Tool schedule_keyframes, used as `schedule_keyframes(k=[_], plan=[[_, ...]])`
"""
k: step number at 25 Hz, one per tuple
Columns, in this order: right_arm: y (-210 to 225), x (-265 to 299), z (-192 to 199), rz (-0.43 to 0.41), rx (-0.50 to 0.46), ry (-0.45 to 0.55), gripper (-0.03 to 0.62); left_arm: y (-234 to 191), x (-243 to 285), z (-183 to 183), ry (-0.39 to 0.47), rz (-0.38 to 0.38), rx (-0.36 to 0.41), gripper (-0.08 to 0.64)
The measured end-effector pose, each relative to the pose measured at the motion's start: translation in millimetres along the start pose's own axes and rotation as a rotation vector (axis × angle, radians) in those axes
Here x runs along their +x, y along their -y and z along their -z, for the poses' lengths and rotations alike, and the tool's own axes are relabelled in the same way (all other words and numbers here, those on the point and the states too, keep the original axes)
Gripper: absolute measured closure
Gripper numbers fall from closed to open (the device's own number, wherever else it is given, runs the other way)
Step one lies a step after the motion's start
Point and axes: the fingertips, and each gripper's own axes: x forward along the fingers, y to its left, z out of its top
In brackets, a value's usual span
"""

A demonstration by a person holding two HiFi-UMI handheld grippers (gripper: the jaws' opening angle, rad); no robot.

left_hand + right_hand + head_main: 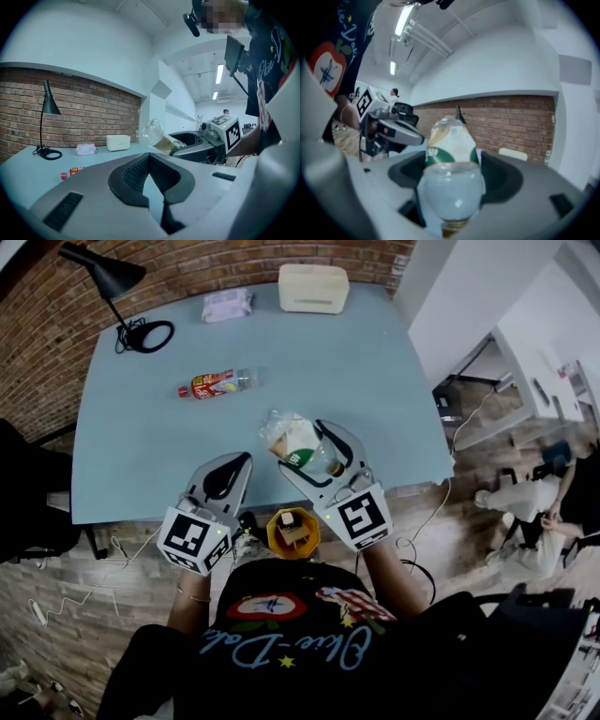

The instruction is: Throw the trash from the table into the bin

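While the right gripper [309,454] is pinching the crumpled green-label bottle [289,439] over the near edge of the table [141,446] and the left gripper [230,465] is idling closed and empty, the slick thin plastic is risking slipping out short of the yellow bin [292,532] just below.

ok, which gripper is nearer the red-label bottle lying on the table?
Left. The left gripper, shut and empty, is almost straight behind the red-label bottle, toward the person. The right gripper, holding a green-label bottle, is farther off to its right.
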Motion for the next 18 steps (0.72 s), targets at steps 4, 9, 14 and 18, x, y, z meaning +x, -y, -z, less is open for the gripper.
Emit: schedule_keyframes(k=[4, 9, 14, 18], plan=[[-4, -18, 1, -0.021, 0.031, 0.040, 0.218, 18, -5, 6, -0.002, -0.021, -0.017, 0.552], [-10, -37, 0, -0.039, 0.055, 0.091, 0.218, 38, -14, 18, -0.016, -0.054, -0.039, 0.552], [-13, -47, -25, -0.053, 0.134, 0.195, 0.218, 40, -25, 19, -0.037, -0.091, -0.045, 0.552], [-19, -50, -32, -0.060, 0.157, 0.232, 0.218, 41, -32, 20, -0.037, -0.091, -0.033, 0.552]])
